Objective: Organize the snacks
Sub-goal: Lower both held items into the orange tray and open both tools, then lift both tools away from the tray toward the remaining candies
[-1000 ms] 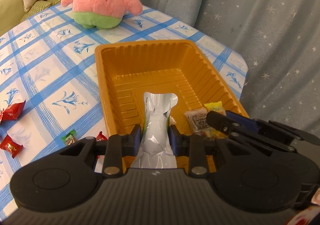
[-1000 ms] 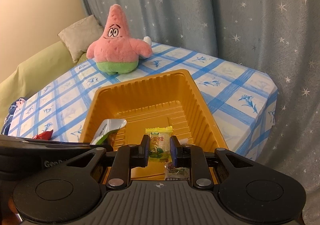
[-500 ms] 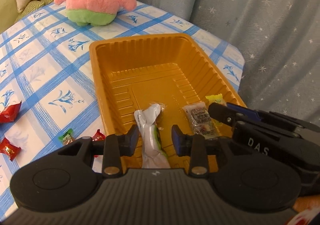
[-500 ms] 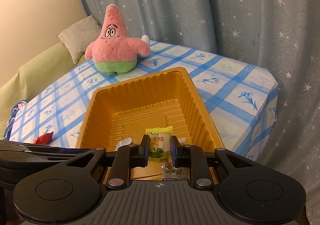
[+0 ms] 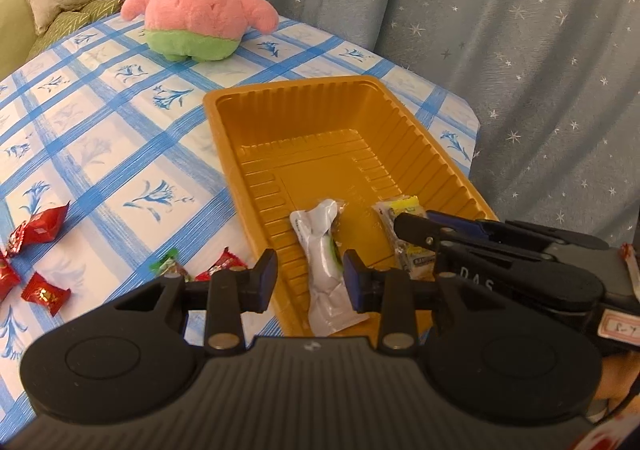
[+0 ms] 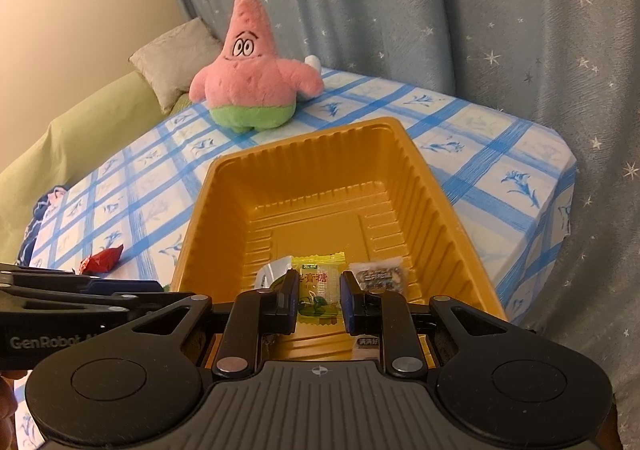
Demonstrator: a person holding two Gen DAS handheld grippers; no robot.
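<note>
The left gripper (image 5: 308,276) is standing with its jaws wide apart now, where a second ago they were pinched on the silver pouch (image 5: 325,270). That pouch is now lying loose on the floor of the orange tray (image 5: 256,137), stretching forward from between the open fingers and touching neither pad. So the drop is done, and the left tool is pulling back and up from the tray, with more of the table coming into sight than a moment before.

Just right of the left tool, the right gripper (image 6: 319,300) is sitting low over the tray's near end. Its jaws are closed on the yellow candy (image 6: 319,288), the same grip as a second ago, with the wrapper standing upright between the pads. This piece is not yet released, though it is already hanging over the tray floor. Just beyond the right finger, a clear-wrapped snack (image 6: 380,274) is lying flat in the tray.

Off to the left of the left tool, on the checked tablecloth (image 5: 120,153), loose sweets are waiting: a green-wrapped candy (image 5: 168,265) and a small red one (image 5: 222,265) close by, and further left more red candies (image 5: 40,228). These are likely the next targets for the freed left tool.

Far ahead of both tools, past the tray's empty end, the pink plush star (image 5: 200,1) is sitting before the starry curtain (image 5: 500,29).
</note>
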